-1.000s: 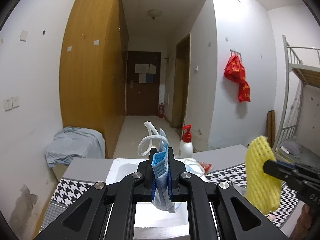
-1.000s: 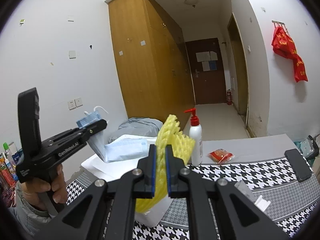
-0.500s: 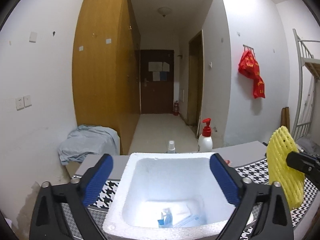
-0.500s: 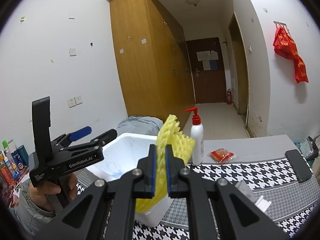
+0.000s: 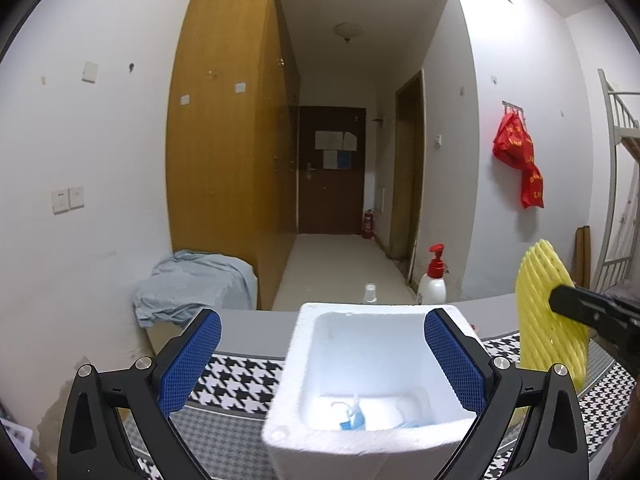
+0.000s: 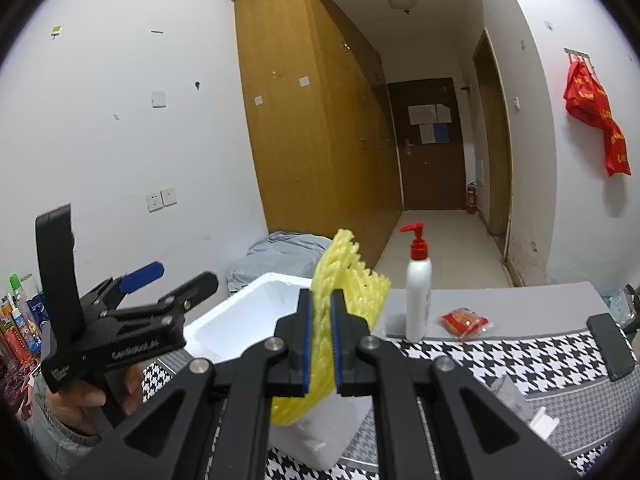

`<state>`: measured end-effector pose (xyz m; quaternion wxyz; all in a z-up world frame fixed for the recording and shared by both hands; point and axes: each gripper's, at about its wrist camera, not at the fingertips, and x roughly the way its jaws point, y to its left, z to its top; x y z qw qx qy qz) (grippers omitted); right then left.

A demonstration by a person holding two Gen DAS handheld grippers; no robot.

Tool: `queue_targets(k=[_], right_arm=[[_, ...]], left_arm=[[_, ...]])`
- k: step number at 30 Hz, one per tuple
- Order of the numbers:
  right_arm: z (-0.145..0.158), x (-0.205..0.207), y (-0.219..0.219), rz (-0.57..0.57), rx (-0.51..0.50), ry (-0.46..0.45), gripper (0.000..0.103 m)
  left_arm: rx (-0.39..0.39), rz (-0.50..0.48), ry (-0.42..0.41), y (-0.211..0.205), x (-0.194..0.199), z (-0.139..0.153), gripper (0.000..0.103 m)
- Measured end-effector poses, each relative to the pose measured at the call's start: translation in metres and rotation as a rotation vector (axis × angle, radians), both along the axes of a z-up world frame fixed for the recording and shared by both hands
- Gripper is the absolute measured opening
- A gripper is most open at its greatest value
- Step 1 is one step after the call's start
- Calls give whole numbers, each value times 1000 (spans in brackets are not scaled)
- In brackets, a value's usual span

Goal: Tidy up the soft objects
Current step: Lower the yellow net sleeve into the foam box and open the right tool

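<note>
My left tool (image 5: 322, 354) hangs spread wide over the white foam box (image 5: 288, 364) on the houndstooth-covered table (image 5: 236, 376), a blue face mask (image 5: 354, 420) lying at the box's bottom. My right tool (image 6: 320, 344) pinches a yellow foam net (image 6: 344, 276) just beside the box.

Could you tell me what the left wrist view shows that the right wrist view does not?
Only the left wrist view looks into the white foam box and shows the blue face mask on its bottom. Only the right wrist view shows the red snack packet, the black phone and the open left gripper from outside. Both show the yellow foam fruit net clamped by the right gripper, and the red-pump white bottle.
</note>
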<state>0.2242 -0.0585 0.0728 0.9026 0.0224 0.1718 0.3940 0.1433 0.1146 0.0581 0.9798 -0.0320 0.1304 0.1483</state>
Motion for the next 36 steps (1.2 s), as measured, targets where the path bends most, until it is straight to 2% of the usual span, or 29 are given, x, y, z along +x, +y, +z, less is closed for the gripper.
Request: queue_targets(k=[18,22,24,25,26,27,28,36], right_arm=[[-3,7,47,63,-15,6,11],[-7,16,53,64,-14,44,12],[-9,18,56,65,-22,56,21],[-10,19,58,64,-27,63,42],[-11,19,57,61,-24,73,69],[-10,19,55,56,-10,78,78],[-10,18,53,52,3,79,82],[-3,8,39,30,0,56,84]], left_arm=[[6,38,-18,9,-25,0,102],[7,42,-7,11,-27,-4,102],[-2,42,-5,13,-28,-6,102],[-7,43,-7,15,-29,-5,102],[-10,43,-10,16,-30,-5,102],[-11,42,-13,16,-31,-5,102],[-11,41,-14,16,-31,-5,102],[-19,20,-20,11,-33,-4,102]])
